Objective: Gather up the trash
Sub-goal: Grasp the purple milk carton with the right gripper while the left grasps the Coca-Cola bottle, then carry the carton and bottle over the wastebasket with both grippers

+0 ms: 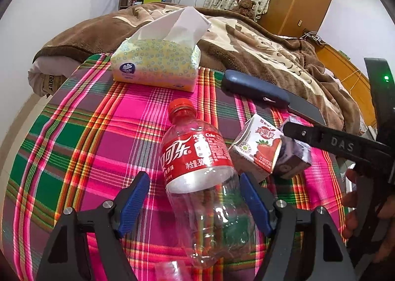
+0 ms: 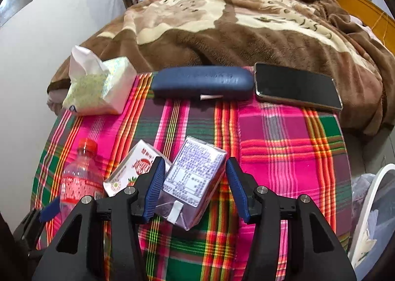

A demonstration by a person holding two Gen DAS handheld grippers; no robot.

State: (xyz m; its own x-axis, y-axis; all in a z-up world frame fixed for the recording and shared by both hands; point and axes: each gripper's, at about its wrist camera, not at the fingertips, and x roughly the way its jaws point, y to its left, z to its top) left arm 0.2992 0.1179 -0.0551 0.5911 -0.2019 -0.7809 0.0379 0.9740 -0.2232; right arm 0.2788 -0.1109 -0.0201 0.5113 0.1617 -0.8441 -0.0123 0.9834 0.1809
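An empty Coca-Cola bottle with a red cap lies on the plaid cloth, its clear base between the open fingers of my left gripper. It also shows in the right wrist view. A strawberry drink carton lies to its right, with a purple drink carton beside it. In the right wrist view my right gripper is open around the purple carton, the left pad close to it. The strawberry carton lies just left.
A tissue pack sits at the cloth's far edge, with a blue glasses case and a phone to its right. A bed with a brown blanket lies beyond. A white bin with a liner stands at the right.
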